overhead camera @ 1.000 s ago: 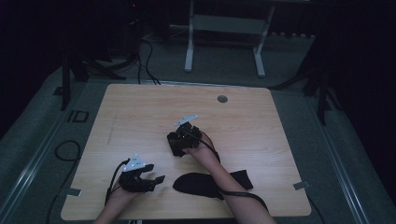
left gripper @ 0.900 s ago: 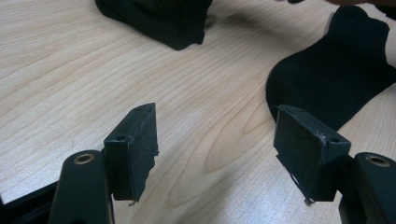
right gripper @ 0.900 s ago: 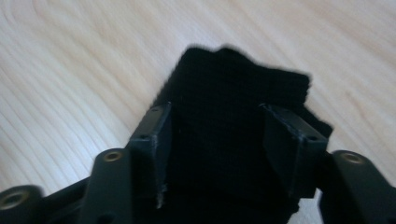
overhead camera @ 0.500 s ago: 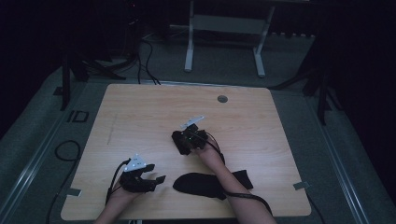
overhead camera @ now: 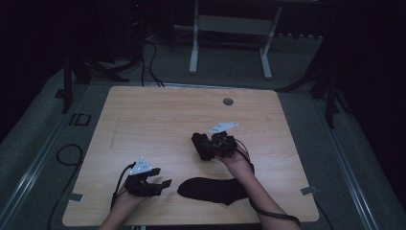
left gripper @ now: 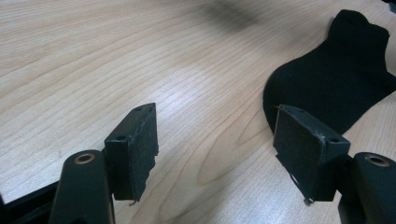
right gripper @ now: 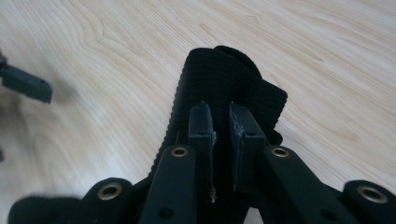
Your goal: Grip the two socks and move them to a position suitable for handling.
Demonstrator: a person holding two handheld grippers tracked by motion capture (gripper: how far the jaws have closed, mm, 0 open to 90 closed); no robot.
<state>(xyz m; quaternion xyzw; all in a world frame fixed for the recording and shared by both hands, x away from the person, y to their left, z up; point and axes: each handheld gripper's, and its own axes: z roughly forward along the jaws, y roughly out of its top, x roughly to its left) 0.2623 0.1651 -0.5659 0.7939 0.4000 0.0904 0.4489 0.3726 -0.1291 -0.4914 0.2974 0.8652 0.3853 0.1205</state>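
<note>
While my left gripper [overhead camera: 160,184] rests low at the near left of the table [overhead camera: 158,120], its jaws stand apart with nothing between them; in the left gripper view the pads [left gripper: 142,149] frame bare wood, and the dark toe end of the sock [left gripper: 336,88] lies just past the right-hand pad, not touching it. Moving rightward, the sock [overhead camera: 213,189] lies flat along the near edge, between my two forearms. Farther right and farther up the table, my right gripper [overhead camera: 203,146] has just been closing, and the right gripper view shows the pads [right gripper: 201,126] pinched on a ribbed black fold, the sock's cuff [right gripper: 224,79] as far as I can judge, which rises in front of them.

I read the step as folding the sock. To do it well, I would keep the right pinch firm and carry the cuff over in a low arc, so the fabric does not drag the whole sock along. I would bring the left gripper onto the toe end to pin it, then lay the cuff down square before letting go.
</note>
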